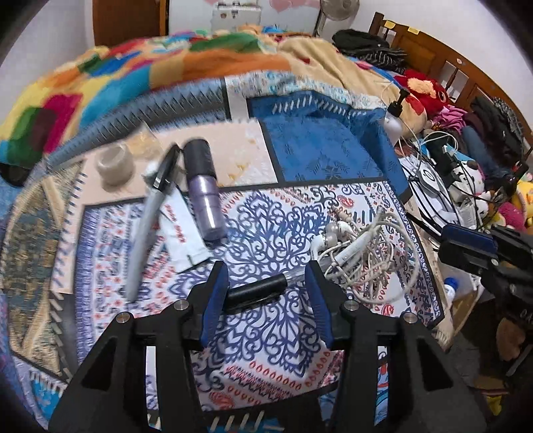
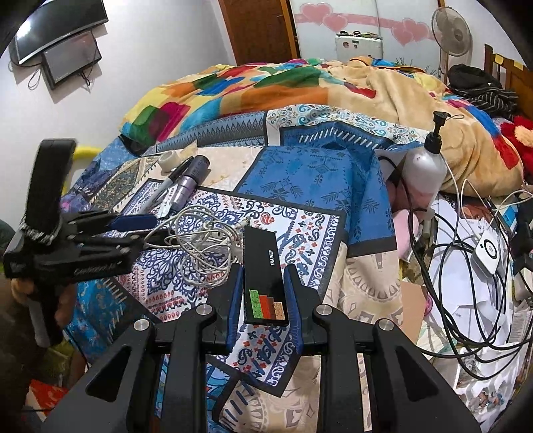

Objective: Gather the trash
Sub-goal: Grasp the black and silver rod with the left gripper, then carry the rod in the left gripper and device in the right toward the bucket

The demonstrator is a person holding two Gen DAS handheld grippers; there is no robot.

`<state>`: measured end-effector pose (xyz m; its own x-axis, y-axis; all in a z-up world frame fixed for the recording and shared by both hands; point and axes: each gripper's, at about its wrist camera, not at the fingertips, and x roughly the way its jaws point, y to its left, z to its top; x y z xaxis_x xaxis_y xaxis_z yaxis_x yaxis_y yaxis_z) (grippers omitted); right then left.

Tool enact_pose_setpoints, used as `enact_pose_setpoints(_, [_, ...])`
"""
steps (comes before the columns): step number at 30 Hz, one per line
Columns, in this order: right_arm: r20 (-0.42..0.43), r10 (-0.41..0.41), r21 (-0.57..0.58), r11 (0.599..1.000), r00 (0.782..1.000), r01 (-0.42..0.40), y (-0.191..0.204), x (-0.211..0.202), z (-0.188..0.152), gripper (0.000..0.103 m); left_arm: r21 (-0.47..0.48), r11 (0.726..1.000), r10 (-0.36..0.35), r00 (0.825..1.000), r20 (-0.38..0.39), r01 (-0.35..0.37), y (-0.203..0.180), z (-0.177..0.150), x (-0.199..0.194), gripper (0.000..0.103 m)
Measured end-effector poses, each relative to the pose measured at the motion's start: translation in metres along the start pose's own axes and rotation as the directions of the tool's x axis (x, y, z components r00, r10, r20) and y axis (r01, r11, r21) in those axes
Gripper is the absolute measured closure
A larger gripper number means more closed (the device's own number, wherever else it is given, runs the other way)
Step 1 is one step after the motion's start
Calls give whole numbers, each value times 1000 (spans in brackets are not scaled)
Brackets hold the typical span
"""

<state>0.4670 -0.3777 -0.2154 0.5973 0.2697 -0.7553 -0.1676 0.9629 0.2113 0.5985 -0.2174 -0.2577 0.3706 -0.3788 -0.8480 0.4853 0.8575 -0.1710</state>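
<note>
The left claw [image 1: 265,289] is standing apart around a small black tube [image 1: 256,291] lying on the bed [image 1: 299,349]. The right claw [image 2: 265,299] is clamping a black box [image 2: 265,276].

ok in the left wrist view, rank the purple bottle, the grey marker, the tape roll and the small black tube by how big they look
Largest to smallest, as they look:
1. Grey marker, the longest.
2. Purple bottle, shorter but thicker.
3. Small black tube and tape roll: too alike to rank, and the tube lies nearer the camera, between the left gripper's open fingers.

Pump bottle [image 2: 424,166] beside rumpled blanket [image 2: 383,90] — fan [image 2: 451,30] behind
</note>
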Motion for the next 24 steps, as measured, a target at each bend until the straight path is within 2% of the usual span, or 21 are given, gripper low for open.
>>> enact_pose_setpoints(1, [-1, -2, 0, 1000, 1000, 2, 0, 0, 0, 80, -5, 1000, -12, 1000, -6, 12, 1, -1, 2, 57])
enact_pose_setpoints(3, [-3, -1, -1, 1000, 1000, 1, 1, 1, 1, 80, -4, 999, -40, 999, -7, 40, -1, -8, 0, 70])
enact_pose_setpoints(4, [-3, -1, -1, 1000, 1000, 1, 2, 1, 1, 80, 0, 999, -48, 999, -17, 48, -3, -13, -1, 73])
enact_pose_setpoints(6, [0, 2, -1, 1000, 1000, -2, 4, 0, 1, 80, 26, 999, -24, 1000, -16, 25, -9, -24, -6, 79])
enact_pose_setpoints(10, [14, 21, -6, 1000, 1000, -21, 13, -4, 4, 80, 60, 998, -10, 999, -32, 12, -25, -46, -15, 83])
enact_pose_setpoints(16, [41, 58, -37, 998, 997, -56, 34, -15, 9, 80, 62, 997, 39, 999, -28, -37, -44, -64, -24, 89])
enact_pose_setpoints(18, [46, 65, -48, 997, 997, -63, 39, -18, 11, 80, 49, 998, 49, 998, -29, -47, -47, -70, -31, 94])
enact_pose_setpoints(24, [28, 111, -49, 993, 993, -110, 50, -20, 11, 80, -25, 996, 83, 996, -37, -84, -38, -88, -47, 94])
